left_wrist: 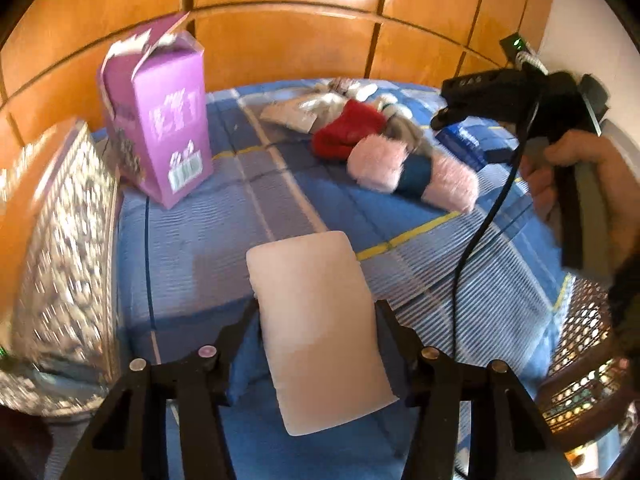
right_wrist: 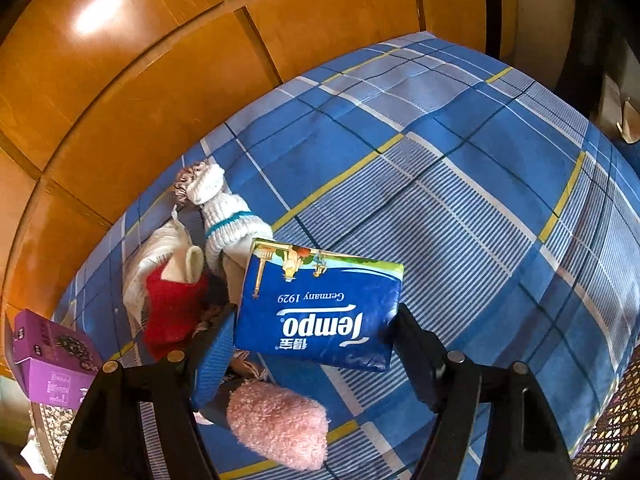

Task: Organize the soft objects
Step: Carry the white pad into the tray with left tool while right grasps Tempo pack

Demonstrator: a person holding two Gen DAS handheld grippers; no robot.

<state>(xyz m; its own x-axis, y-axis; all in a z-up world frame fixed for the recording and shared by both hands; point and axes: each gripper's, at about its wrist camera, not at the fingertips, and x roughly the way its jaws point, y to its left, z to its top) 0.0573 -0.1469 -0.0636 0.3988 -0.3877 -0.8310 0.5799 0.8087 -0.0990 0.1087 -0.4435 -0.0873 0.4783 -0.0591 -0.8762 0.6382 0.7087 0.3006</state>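
Left wrist view is showing the plaid bed cover [left_wrist: 192,240] spreading under and ahead of the left claw [left_wrist: 316,312], with wood panels [left_wrist: 280,52] rising beyond it. A purple carton [left_wrist: 160,128] is standing upright far ahead and to the left of this claw, its top flaps open. A pale pink pad [left_wrist: 320,328] is sitting between the claw's fingers, which are pressing on its two sides and holding it lifted over the cover. Ahead and to the right a pile of soft things [left_wrist: 372,136] is lying on the cover: a red knit piece, white knitwear and a pink fluffy item [left_wrist: 412,172]. Further right a hand [left_wrist: 576,176] is gripping the right claw [left_wrist: 444,114], seen side-on.

Right wrist view is showing the right claw [right_wrist: 316,320] clamping a blue tissue pack [right_wrist: 320,312] by its two ends, the pack tilting above the cover. White knitwear [right_wrist: 228,216] is lying just ahead-left of this claw, the red piece [right_wrist: 172,308] is sitting just left of its left finger, and the pink fluffy item is lying below the pack, near the camera. The carton is showing far to the left.
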